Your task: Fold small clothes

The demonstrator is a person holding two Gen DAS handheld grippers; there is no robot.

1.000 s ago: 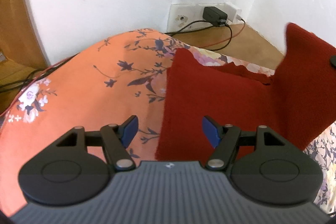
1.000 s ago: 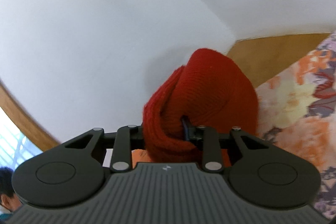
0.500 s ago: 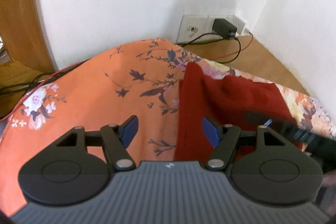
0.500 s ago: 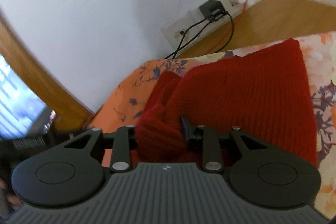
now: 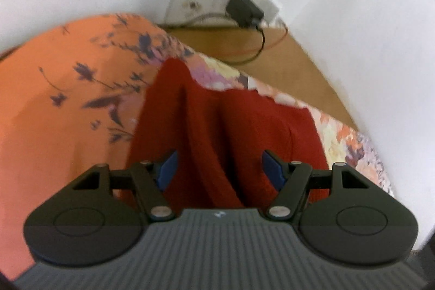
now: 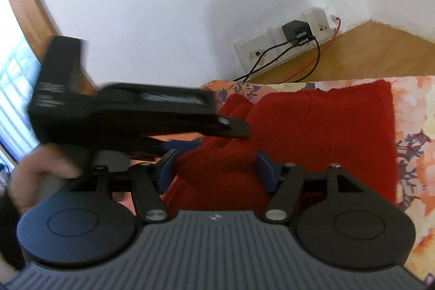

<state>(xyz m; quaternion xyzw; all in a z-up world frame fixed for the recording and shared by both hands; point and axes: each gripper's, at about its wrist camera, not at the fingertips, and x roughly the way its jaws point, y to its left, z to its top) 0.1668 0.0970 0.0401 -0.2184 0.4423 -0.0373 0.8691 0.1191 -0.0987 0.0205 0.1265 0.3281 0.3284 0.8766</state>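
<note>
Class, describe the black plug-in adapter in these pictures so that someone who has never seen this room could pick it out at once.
Start at the corner where the two white walls meet the wooden floor. Low on the wall sits a long white socket strip, and the black adapter is plugged into it. It is the only dark block there, with black cables trailing from it.

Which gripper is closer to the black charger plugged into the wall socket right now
Left, narrowly, as a judgement. The left gripper reaches further over the red knit toward the charger; the right gripper sits back at the knit's near edge.
</note>
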